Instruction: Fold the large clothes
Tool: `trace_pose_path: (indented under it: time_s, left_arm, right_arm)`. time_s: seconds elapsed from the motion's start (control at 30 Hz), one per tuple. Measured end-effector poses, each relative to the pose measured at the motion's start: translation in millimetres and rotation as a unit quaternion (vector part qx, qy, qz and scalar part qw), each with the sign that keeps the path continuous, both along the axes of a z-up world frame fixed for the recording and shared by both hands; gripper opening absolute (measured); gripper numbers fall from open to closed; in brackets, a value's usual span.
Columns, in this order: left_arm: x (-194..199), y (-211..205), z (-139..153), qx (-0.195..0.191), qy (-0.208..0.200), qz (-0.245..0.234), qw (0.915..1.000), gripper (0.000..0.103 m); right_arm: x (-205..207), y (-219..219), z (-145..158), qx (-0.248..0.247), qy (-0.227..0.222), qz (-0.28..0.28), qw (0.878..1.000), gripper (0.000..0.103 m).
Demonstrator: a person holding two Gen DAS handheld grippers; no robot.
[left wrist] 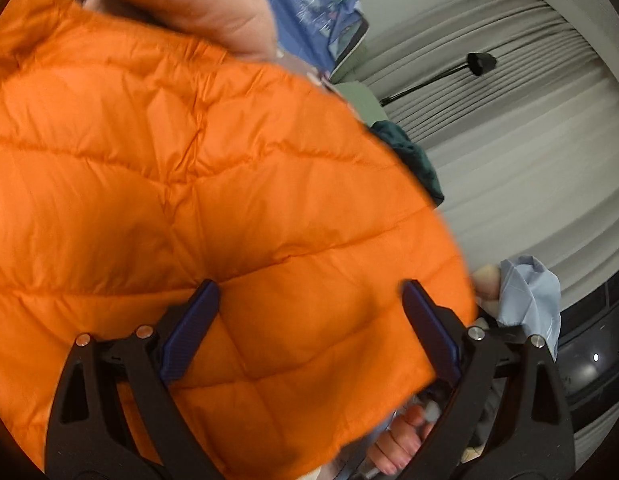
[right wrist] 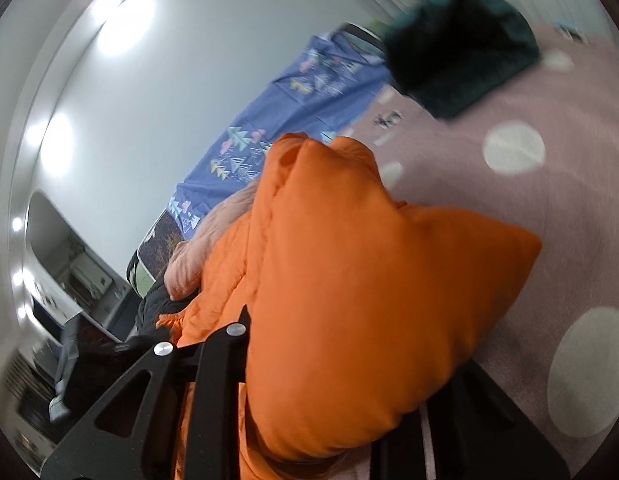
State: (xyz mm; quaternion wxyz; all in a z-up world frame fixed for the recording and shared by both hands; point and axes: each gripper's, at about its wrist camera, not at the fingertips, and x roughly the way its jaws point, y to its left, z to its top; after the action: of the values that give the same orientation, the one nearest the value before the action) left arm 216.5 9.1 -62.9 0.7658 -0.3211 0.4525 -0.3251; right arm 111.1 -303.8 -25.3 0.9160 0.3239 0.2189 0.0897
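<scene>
Between my spread left gripper (left wrist: 309, 328) fingers lies the orange puffer jacket (left wrist: 189, 184), running toward ten o'clock, right gripper (right wrist: 321, 380) clamping its corner.

The orange jacket (right wrist: 349, 300) bulges over the right gripper (right wrist: 329, 432), hiding its fingertips & whatever grip they have. In the left view the jacket's (left wrist: 189, 200) edge is motion-blurred and runs off-frame left. Dark green cloth (right wrist: 461, 44) beyond the jacket is too smeared to identify.
</scene>
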Motion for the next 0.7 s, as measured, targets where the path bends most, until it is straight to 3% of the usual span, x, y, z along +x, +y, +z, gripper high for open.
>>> trace_pose_path:
  time_s: [0.17, 0.37, 0.57, 0.7]
  left_arm:
    - [6, 3, -8, -0.038, -0.001, 0.012, 0.9992, 0.097]
    - [-13, 44, 1, -0.134, -0.015, 0.021, 0.9907, 0.099]
    - [-74, 144, 32, -0.142, -0.067, 0.104, 0.9821, 0.099]
    - [-111, 210, 30, -0.107, -0.077, 0.189, 0.9731, 0.099]
  right_arm:
    - [-8, 39, 32, -0.073, -0.045, 0.032, 0.996, 0.022]
    - [-16, 75, 57, -0.128, -0.084, 0.061, 0.986, 0.021]
    - [-25, 124, 75, -0.239, -0.131, 0.102, 0.957, 0.021]
    - [-34, 172, 76, -0.347, -0.158, 0.141, 0.914, 0.021]
